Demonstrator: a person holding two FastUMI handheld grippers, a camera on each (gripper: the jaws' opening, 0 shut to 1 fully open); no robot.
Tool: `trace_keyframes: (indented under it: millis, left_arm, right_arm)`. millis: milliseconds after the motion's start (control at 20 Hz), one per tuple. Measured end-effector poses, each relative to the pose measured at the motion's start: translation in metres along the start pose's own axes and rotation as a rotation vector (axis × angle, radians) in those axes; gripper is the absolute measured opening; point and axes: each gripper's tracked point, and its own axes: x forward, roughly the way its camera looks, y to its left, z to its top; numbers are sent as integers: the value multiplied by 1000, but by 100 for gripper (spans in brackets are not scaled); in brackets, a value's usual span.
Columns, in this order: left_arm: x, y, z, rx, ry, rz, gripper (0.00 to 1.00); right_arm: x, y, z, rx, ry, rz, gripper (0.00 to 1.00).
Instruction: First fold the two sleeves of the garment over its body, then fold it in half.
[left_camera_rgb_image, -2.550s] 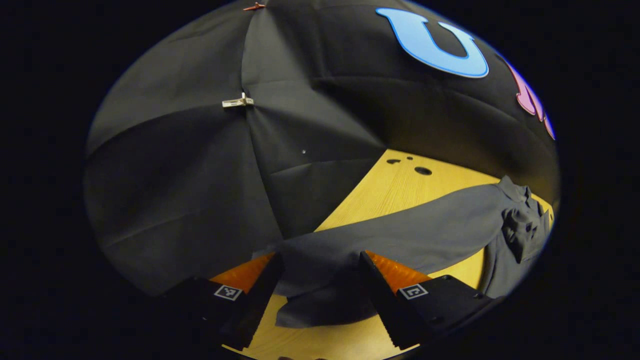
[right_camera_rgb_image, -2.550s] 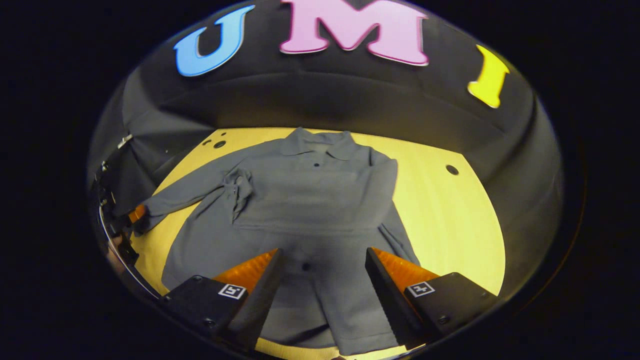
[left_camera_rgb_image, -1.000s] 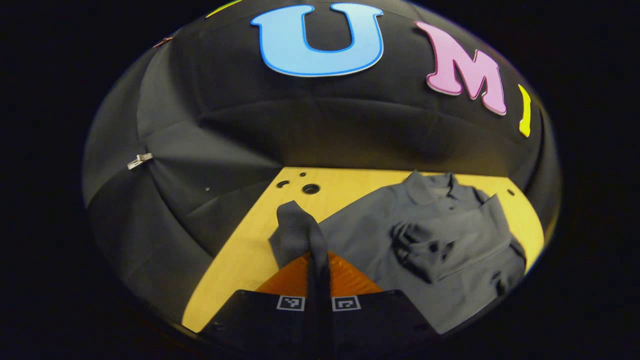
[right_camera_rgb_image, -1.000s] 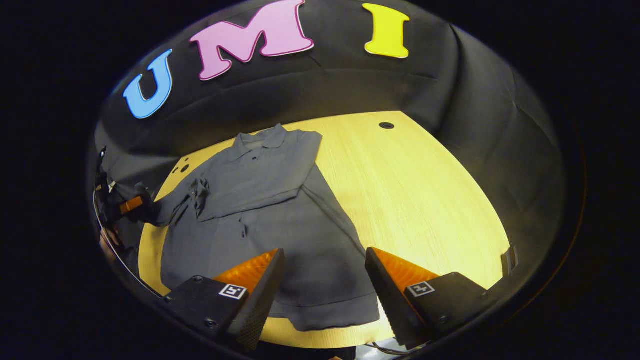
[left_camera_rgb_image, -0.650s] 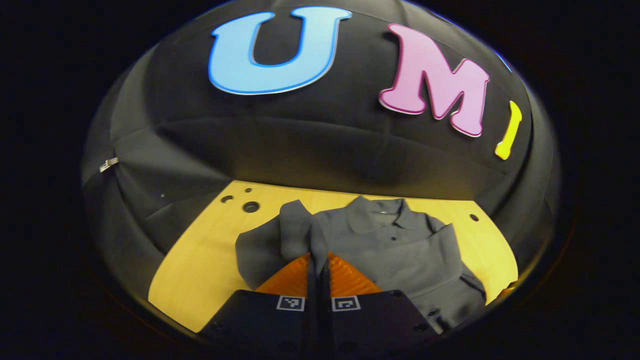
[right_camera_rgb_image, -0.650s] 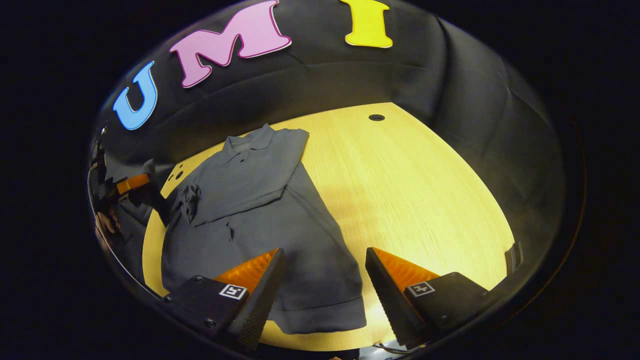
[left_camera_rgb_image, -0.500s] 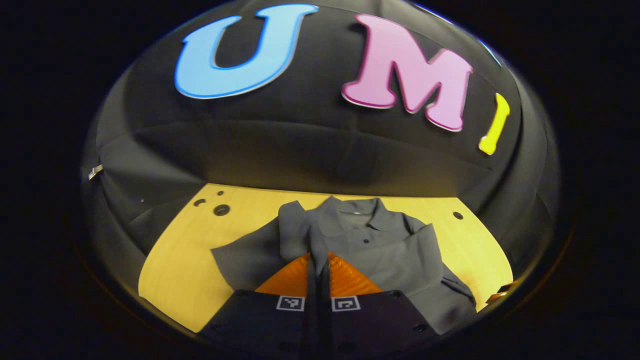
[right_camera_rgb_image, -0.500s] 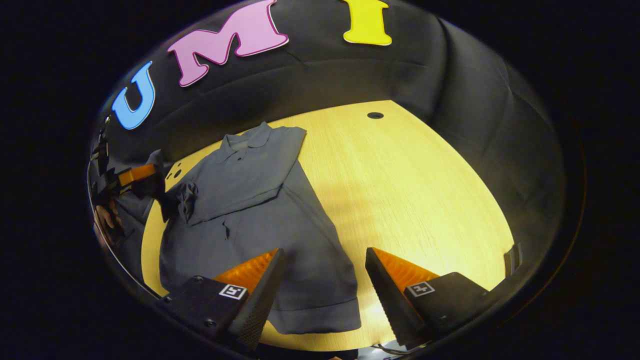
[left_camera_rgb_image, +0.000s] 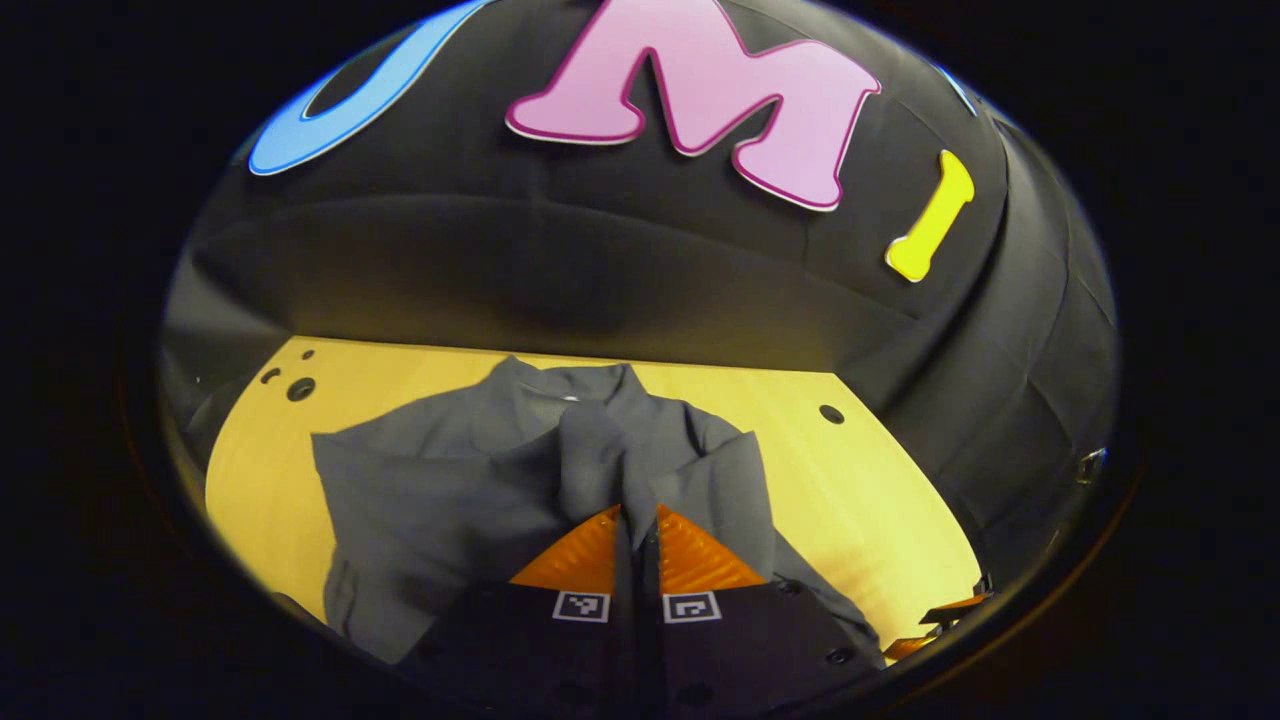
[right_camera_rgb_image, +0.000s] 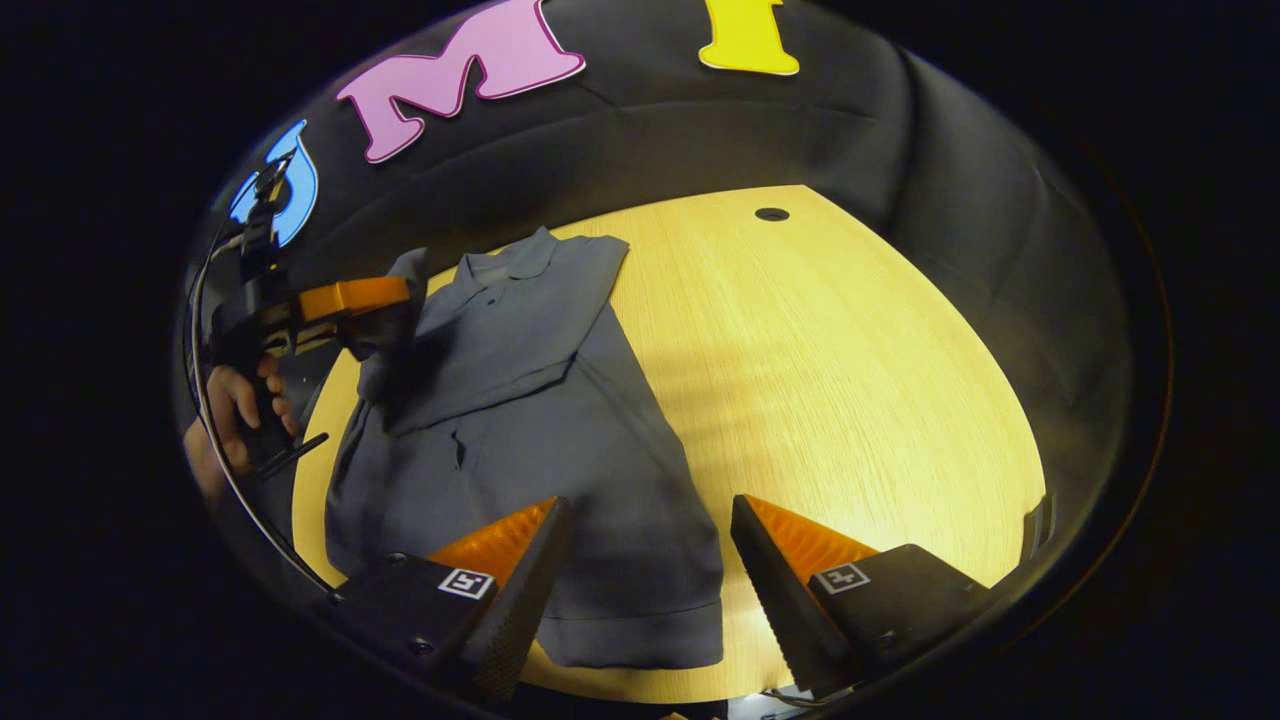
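I have one sleeve (right_camera_rgb_image: 520, 345) already folded flat across the chest of the garment (right_camera_rgb_image: 560, 450), which lies on the table (right_camera_rgb_image: 850, 380) toward its left edge, collar pointing at the far edge and hem near the front edge. The second sleeve (left_camera_rgb_image: 590, 465) is not down yet: my left gripper (left_camera_rgb_image: 636, 530) has its fingers pressed together on the cuff end and holds it lifted above the garment's body, just below the collar. In the right gripper view I see that left gripper (right_camera_rgb_image: 385, 300) raised over the shirt's left shoulder, with the hand (right_camera_rgb_image: 235, 405) that carries it at the table's left edge.

By my reckoning, the sleeve stage is about half done. I need to lower this sleeve across the chest and let go, and then the fold in half remains entirely.

My right gripper (right_camera_rgb_image: 645, 560) is spread wide and holds nothing. It hovers over the front edge of the table, with the hem's right corner showing between its fingers, apart from both.
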Motion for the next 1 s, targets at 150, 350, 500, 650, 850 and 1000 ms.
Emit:
trace_keyframes:
  millis: [150, 350, 500, 650, 850, 1000]
  left_arm:
    - [14, -27, -8, 9, 29, -40, 5]
    - [30, -56, -21, 61, 73, -60, 5]
    - [41, -68, -28, 79, 88, -58, 6]
    - [45, -70, -34, 63, 105, -54, 7]
    - [40, -77, -35, 20, 109, -107, 15]
    - [23, -77, -28, 27, 70, -150, 38]
  right_arm:
    - [0, -7, -2, 29, 8, 2, 99]
    - [4, -17, -4, 47, 19, -6, 99]
    - [2, -22, -1, 54, 5, -14, 99]
    - [3, -22, -1, 55, 8, -11, 99]
    - [5, -17, -4, 33, 17, -9, 99]
    - [0, -8, -3, 31, 0, 6, 99]
